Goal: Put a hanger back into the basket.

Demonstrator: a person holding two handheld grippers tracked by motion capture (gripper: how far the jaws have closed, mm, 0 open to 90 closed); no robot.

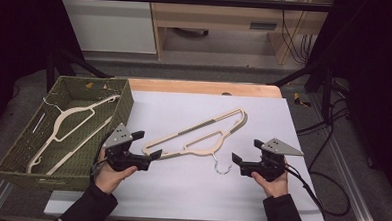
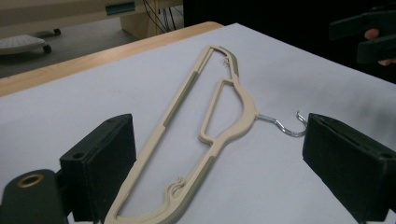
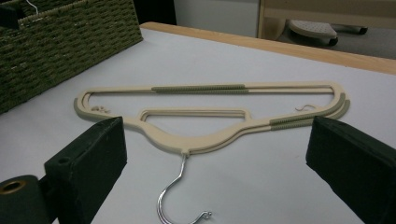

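- One cream hanger (image 1: pixel 198 135) with green grip strips and a metal hook (image 1: pixel 222 166) lies flat on the white table (image 1: pixel 180 190); it looks like two stacked.
- Left gripper (image 1: pixel 147 146) spread wide at its lower end.
- Right gripper (image 1: pixel 244 151) spread wide, near the hook.
- One green woven basket (image 1: pixel 12 155) holds another cream hanger (image 1: pixel 65 130).

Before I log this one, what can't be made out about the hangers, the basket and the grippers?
- Hanger on the table: the right gripper view hints at two stacked; the count is not certain.
- Near tip of that hanger: cut off by the bottom edge in the left gripper view.
- Hanger in the basket: its wire hook is too thin to trace against the weave in the high view.
- Green basket: cut off by the frame edges in the right gripper view.
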